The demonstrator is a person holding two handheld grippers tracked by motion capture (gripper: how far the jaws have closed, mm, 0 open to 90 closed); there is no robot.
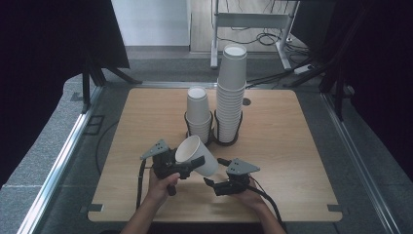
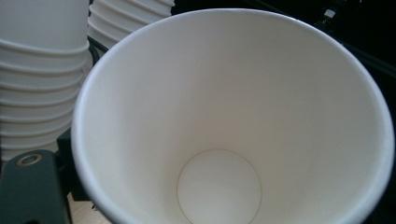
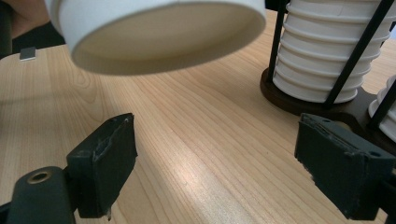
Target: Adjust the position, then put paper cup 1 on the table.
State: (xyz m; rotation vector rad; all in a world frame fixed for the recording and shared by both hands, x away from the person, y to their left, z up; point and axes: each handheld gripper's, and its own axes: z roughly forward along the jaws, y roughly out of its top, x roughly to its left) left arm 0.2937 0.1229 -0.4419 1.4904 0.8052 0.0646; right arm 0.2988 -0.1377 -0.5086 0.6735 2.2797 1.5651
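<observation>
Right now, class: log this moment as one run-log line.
left hand-held gripper: shut on paper cup, tilted | right hand-held gripper: open, empty | cup stacks: in holders

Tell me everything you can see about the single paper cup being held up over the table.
The single cup is plain white, paper by the look of it, with a rolled rim and a round flat bottom. It is empty and clean inside. It hangs tilted above the wooden table, mouth toward the left gripper, whose jaws pinch its wall. Nothing else touches it; the open right gripper waits below its base.
</observation>
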